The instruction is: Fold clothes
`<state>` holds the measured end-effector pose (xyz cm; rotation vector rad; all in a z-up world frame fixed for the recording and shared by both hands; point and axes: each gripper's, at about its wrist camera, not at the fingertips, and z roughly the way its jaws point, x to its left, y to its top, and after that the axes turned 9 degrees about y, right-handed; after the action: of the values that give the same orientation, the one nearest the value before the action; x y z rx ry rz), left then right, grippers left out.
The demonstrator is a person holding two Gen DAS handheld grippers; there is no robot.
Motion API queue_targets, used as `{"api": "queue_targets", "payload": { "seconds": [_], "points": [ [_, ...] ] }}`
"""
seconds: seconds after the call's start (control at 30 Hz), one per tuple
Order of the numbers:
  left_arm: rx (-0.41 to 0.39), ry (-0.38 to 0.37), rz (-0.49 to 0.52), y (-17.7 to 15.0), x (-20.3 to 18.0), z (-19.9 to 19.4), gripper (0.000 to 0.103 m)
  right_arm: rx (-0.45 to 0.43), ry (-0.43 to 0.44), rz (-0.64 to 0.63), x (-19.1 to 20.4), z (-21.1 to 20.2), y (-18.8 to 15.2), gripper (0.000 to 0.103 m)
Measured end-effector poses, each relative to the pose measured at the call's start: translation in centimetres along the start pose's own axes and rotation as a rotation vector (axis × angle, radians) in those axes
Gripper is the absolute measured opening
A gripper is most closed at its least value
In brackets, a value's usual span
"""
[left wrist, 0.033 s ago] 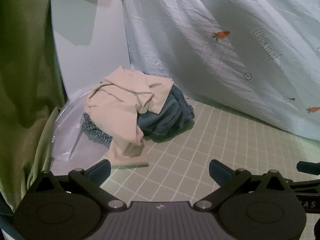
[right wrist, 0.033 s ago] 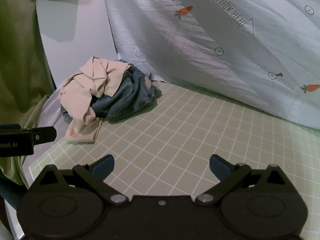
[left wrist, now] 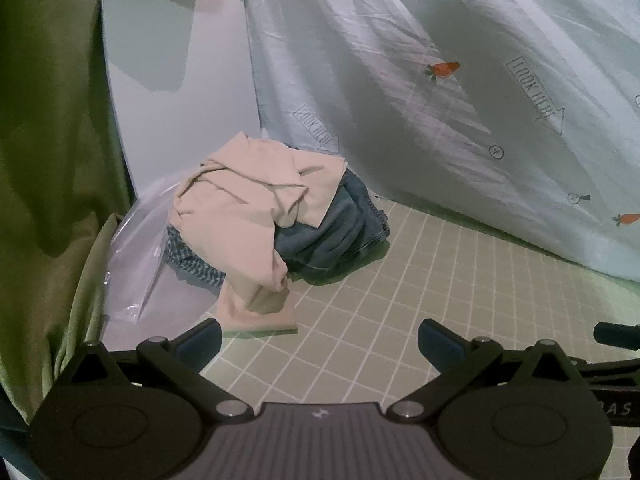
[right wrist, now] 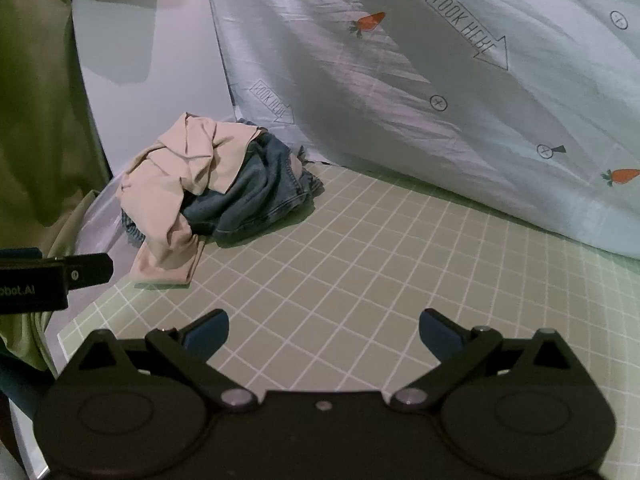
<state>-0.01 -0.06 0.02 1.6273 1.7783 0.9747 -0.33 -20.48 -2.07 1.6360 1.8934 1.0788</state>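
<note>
A heap of clothes lies at the far left of the grid mat (left wrist: pixel 420 288) (right wrist: pixel 360 248). On top is a beige garment (left wrist: pixel 248 216) (right wrist: pixel 176 184), with blue jeans (left wrist: pixel 336 232) (right wrist: pixel 260 192) beside and under it, and a checked blue cloth (left wrist: pixel 192 260) at the bottom. My left gripper (left wrist: pixel 320 344) is open and empty, a short way in front of the heap. My right gripper (right wrist: pixel 324 334) is open and empty, further right over the mat. The left gripper's body (right wrist: pixel 48 276) shows at the left edge of the right wrist view.
A pale sheet printed with carrots and arrows (left wrist: pixel 460 100) (right wrist: pixel 440 80) hangs behind the mat. A white panel (left wrist: pixel 172 72) stands at the back left. Green fabric (left wrist: pixel 48 160) hangs on the left. A clear plastic bag (left wrist: pixel 132 272) lies beside the heap.
</note>
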Motion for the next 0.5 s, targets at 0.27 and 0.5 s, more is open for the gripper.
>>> {"api": "queue_targets", "payload": {
  "seconds": [0.27,0.5],
  "points": [
    [-0.001,-0.001,0.004,-0.15,0.08,0.11,0.103,-0.005,0.001,0.000,-0.02,0.25,0.07,0.103],
    [-0.002,0.003,0.008,-0.52,-0.10,-0.06,0.103,-0.009,0.006,0.003,-0.20,0.00,-0.12,0.103]
  ]
}}
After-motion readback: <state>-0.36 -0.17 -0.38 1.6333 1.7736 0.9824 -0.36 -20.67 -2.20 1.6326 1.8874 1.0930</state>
